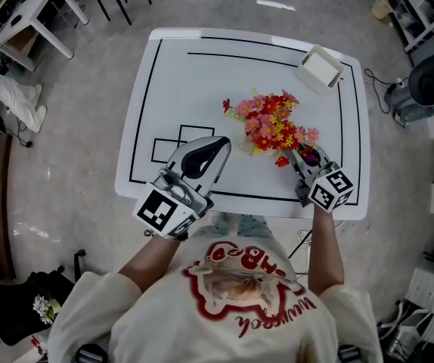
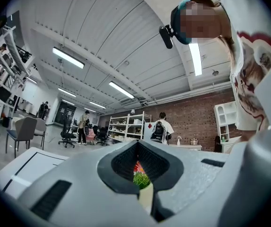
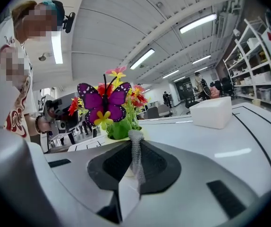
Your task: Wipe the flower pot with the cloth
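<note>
White box [image 1: 320, 69] on white table [image 1: 202, 89]

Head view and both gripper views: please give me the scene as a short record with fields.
table: white with black lines
potted flowers: near the table's middle
white box: far right corner
left gripper: shut, empty, over the table's near side
right gripper: shut on grey mesh cloth, close to the flowers

The flowers [image 1: 274, 125] hide nearly all of the flower pot [image 2: 145, 197].
</note>
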A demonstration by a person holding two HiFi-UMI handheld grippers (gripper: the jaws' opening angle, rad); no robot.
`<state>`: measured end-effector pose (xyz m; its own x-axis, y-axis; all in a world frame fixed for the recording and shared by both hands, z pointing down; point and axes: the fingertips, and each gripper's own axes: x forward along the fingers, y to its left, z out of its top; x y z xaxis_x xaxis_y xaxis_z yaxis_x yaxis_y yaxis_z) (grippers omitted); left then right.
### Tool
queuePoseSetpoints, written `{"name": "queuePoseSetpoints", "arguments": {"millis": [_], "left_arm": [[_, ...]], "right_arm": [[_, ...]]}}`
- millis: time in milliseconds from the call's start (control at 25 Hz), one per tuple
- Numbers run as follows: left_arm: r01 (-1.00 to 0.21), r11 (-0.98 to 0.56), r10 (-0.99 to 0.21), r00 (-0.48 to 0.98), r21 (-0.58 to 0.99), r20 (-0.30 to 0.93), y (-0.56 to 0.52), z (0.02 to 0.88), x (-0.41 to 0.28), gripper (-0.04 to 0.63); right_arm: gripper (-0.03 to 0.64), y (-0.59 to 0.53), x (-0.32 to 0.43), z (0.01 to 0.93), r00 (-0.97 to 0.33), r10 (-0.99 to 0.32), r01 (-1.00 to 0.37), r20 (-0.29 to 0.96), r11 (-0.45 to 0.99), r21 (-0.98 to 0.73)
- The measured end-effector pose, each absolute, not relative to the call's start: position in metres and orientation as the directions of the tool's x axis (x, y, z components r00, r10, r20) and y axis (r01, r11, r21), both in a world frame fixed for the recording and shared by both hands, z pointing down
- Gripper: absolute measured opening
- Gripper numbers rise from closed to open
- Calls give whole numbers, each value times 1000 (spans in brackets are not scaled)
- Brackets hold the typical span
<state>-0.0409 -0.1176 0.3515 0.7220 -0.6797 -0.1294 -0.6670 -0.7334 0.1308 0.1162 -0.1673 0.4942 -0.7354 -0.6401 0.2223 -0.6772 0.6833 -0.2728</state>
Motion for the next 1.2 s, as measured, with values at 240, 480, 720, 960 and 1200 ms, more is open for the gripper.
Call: {"name": "queuePoseSetpoints", "arguments": {"millis": [240, 480, 720, 960, 1200], "left_arm": [[-661, -738, -674, 727, 132, -133, -117, 351, -49, 3], [-640, -757, -654, 744, 130, -137, -114, 352, -50, 3], [-628, -767, -642, 753, 136, -142, -113, 351, -53, 3], [-620, -771, -636, 757, 142, -147, -112, 351, -57, 3], [-605, -784, -621, 770, 140, -149, -108, 350, -58, 3]], "right_arm": [[43, -164, 117, 495, -690, -685, -723, 234, 640, -258], [43, -160, 114, 497, -666, -705, -744, 243, 604, -286], [43, -157, 111, 499, -628, -733, -775, 262, 560, -293], [43, -154, 110, 500, -576, -771, -814, 273, 510, -279], [43, -147, 106, 499, -530, -803, -842, 271, 461, -281]]}}
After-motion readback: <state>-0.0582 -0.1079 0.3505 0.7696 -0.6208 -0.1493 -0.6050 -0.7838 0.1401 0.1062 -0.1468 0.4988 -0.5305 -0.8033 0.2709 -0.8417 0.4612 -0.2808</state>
